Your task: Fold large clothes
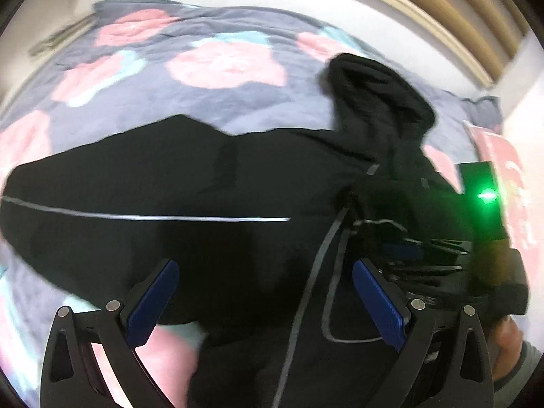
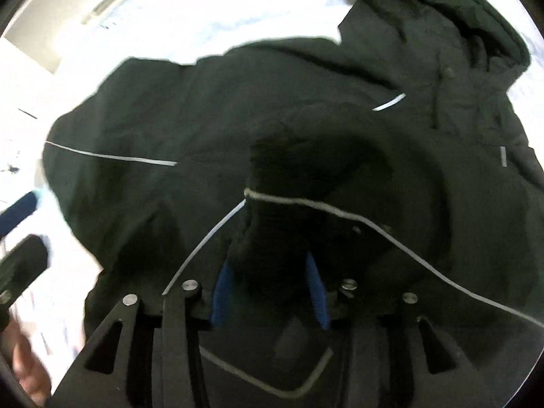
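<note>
My left gripper (image 1: 263, 301) gapes wide over the black jacket (image 1: 170, 183). My right gripper (image 2: 270, 290) has cloth bunched between half-parted pads; grip unclear. The jacket lies lengthwise left to right on the floral bedspread (image 1: 210, 68), hood far right. No readable writing.

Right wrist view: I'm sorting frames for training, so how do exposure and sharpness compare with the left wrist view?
Right wrist view: bedding blown out to white, black jacket soft with motion blur. Left wrist view: floral bedspread keeps its colour, though smeared, with green light glare at right.
</note>
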The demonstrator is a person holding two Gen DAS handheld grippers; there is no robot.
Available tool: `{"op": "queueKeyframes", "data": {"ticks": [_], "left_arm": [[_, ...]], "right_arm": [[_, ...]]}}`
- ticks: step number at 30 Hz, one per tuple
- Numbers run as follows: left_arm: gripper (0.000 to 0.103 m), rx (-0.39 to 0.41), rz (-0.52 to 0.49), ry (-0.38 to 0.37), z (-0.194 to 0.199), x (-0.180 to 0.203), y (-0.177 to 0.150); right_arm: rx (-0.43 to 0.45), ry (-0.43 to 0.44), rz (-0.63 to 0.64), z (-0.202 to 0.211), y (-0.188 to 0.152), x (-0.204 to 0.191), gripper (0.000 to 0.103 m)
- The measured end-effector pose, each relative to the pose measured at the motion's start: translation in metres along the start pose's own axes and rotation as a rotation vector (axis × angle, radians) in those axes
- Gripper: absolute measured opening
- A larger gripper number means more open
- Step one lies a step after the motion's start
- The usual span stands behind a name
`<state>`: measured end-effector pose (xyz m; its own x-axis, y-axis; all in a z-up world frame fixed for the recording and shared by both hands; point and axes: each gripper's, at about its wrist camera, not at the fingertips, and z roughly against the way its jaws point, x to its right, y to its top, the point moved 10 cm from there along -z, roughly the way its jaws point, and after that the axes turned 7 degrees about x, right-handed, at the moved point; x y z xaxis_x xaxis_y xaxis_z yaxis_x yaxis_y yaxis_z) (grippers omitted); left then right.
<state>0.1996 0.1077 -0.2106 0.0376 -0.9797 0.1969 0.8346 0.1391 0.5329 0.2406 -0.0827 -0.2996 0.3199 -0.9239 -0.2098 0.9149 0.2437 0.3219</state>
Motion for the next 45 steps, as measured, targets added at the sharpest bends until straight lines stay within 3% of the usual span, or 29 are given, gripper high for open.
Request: {"op": "queueKeyframes", "data": {"ticks": [4, 7, 13, 15, 17, 18, 20, 25, 29, 32, 34, 35, 38, 40, 45], "left_arm": [[0.102, -0.036, -0.046, -0.085, -0.017, 0.031, 0.001], [0.102, -0.080, -0.056, -0.161, -0.037, 0.056, -0.001], [0.100, -0.157, -0.045, -0.199, -0.084, 0.077, -0.005], [0.086, -0.180, -0.012, -0.222, -0.099, 0.081, -0.005], [0.057, -0.228, 0.023, -0.260, -0.113, 0.085, -0.009], [0.053, -0.248, 0.043, -0.276, -0.120, 0.088, -0.011], [0.022, -0.249, 0.060, -0.296, -0.124, 0.092, -0.010], [0.020, -0.097, 0.025, -0.305, -0.076, 0.090, 0.023], [0.020, -0.014, 0.086, -0.282, -0.038, 0.043, 0.049], [0.020, -0.054, 0.097, -0.146, -0.049, -0.002, 0.039], [0.020, -0.123, 0.079, 0.016, -0.069, -0.037, 0.020], [0.020, -0.158, 0.081, 0.029, -0.078, -0.044, 0.010], [0.020, -0.191, 0.122, 0.005, -0.093, -0.047, -0.007], [0.020, -0.155, 0.126, 0.005, -0.086, -0.045, -0.003], [0.022, -0.027, 0.144, -0.094, -0.043, -0.024, 0.029]], "right_arm": [[0.088, -0.016, -0.043, 0.049, -0.011, 0.038, 0.067], [0.103, -0.048, -0.112, 0.076, -0.030, 0.075, 0.068], [0.097, -0.122, -0.193, 0.085, -0.054, 0.110, 0.068], [0.092, -0.128, -0.219, 0.085, -0.064, 0.120, 0.068], [0.088, -0.141, -0.236, 0.082, -0.074, 0.125, 0.068], [0.085, -0.151, -0.238, 0.084, -0.077, 0.127, 0.068], [0.084, -0.165, -0.250, 0.086, -0.083, 0.135, 0.068], [0.123, -0.204, -0.290, 0.101, -0.083, 0.158, 0.068], [0.140, -0.245, -0.316, 0.103, -0.073, 0.182, 0.068], [0.135, -0.298, -0.314, 0.091, -0.065, 0.194, 0.068], [0.106, -0.337, -0.306, 0.074, -0.063, 0.200, 0.068], [0.086, -0.355, -0.304, 0.063, -0.064, 0.203, 0.068], [0.009, -0.391, -0.304, 0.030, -0.073, 0.210, 0.068], [0.010, -0.390, -0.311, 0.021, -0.073, 0.212, 0.071], [-0.010, -0.381, -0.308, 0.024, -0.069, 0.212, 0.071]]}}
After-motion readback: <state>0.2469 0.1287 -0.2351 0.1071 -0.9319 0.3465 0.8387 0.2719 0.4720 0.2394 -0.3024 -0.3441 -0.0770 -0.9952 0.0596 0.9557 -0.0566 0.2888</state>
